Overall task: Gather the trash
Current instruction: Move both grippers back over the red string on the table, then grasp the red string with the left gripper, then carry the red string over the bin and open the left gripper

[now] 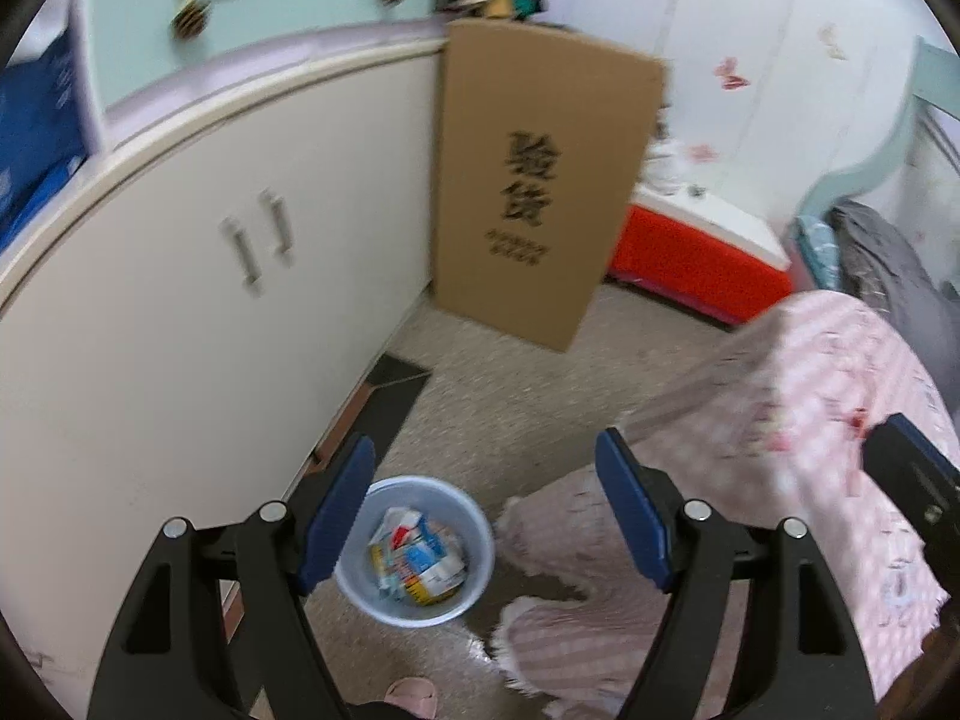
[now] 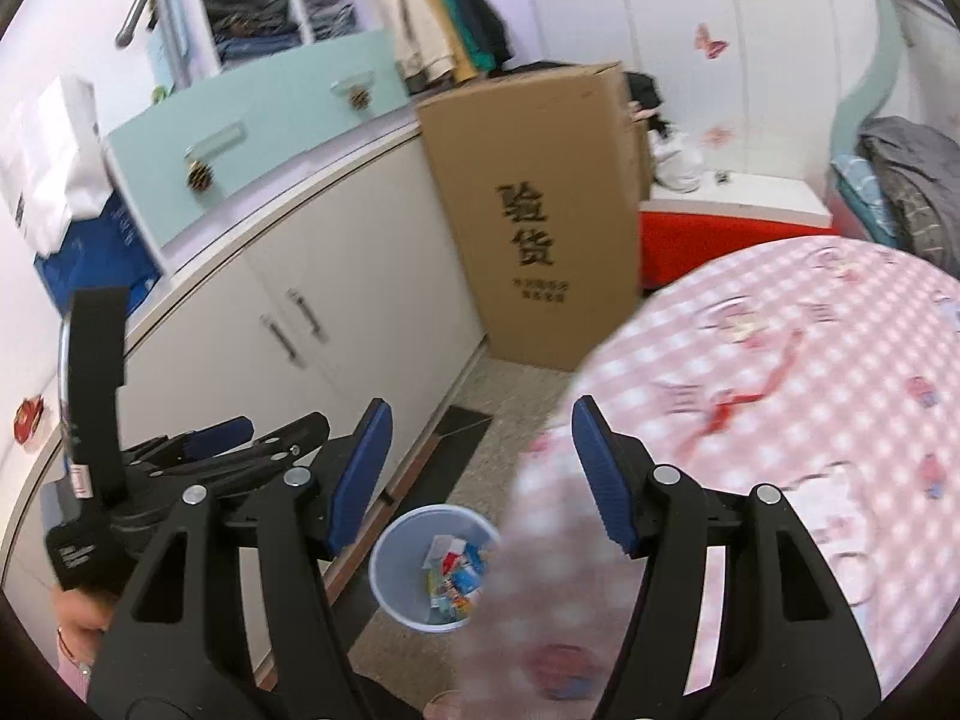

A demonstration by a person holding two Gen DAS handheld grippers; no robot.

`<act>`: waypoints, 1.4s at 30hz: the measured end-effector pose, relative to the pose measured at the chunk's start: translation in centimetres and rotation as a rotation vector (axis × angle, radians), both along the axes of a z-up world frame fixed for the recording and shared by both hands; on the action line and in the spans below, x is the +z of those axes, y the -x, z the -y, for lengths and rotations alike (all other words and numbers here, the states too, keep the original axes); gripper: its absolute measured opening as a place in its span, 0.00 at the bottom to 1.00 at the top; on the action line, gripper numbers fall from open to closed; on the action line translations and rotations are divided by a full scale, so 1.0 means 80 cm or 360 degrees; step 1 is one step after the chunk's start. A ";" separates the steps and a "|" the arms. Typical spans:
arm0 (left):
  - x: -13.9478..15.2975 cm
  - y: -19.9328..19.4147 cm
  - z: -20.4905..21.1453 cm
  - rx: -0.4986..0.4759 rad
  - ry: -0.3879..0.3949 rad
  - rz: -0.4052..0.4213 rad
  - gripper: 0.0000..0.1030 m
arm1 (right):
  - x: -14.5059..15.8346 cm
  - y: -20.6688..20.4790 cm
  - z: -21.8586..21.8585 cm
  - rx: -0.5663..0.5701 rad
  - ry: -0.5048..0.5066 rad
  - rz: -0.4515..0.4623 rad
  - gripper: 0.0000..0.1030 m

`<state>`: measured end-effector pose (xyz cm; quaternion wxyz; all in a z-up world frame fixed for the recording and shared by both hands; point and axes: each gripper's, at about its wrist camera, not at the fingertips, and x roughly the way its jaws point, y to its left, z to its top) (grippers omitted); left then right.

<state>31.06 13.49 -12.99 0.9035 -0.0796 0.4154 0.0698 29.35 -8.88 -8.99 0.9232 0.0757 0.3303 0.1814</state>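
Floor strip (image 1: 480,396) between white cabinet (image 1: 198,312) and pink-cloth table (image 2: 780,396) free. Bin (image 1: 414,552) stands in strip, top open. Cardboard box (image 1: 540,180) blocks far end; red chest (image 1: 696,264) beside it.

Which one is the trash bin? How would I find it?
Find the long white cabinet with the tall cardboard box against it. On the floor beside it stands a small round pale-blue bin, the only container holding crumpled wrappers.

Tall cardboard box (image 1: 540,180) against white cabinet (image 1: 210,300), beside red chest (image 1: 696,264)
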 end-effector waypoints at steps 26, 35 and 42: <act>-0.014 -0.077 0.294 -0.0597 -0.0205 -0.0102 0.50 | -0.020 -0.001 0.215 -0.0429 -0.0073 -0.0072 0.62; 0.005 -0.060 0.205 -0.0509 -0.0062 0.0016 0.04 | -0.015 -0.008 0.128 -0.0253 -0.0058 -0.0073 0.62; 0.010 -0.020 0.038 -0.0125 0.0003 0.0121 0.04 | -0.016 -0.020 -0.023 0.0044 -0.0049 -0.0094 0.62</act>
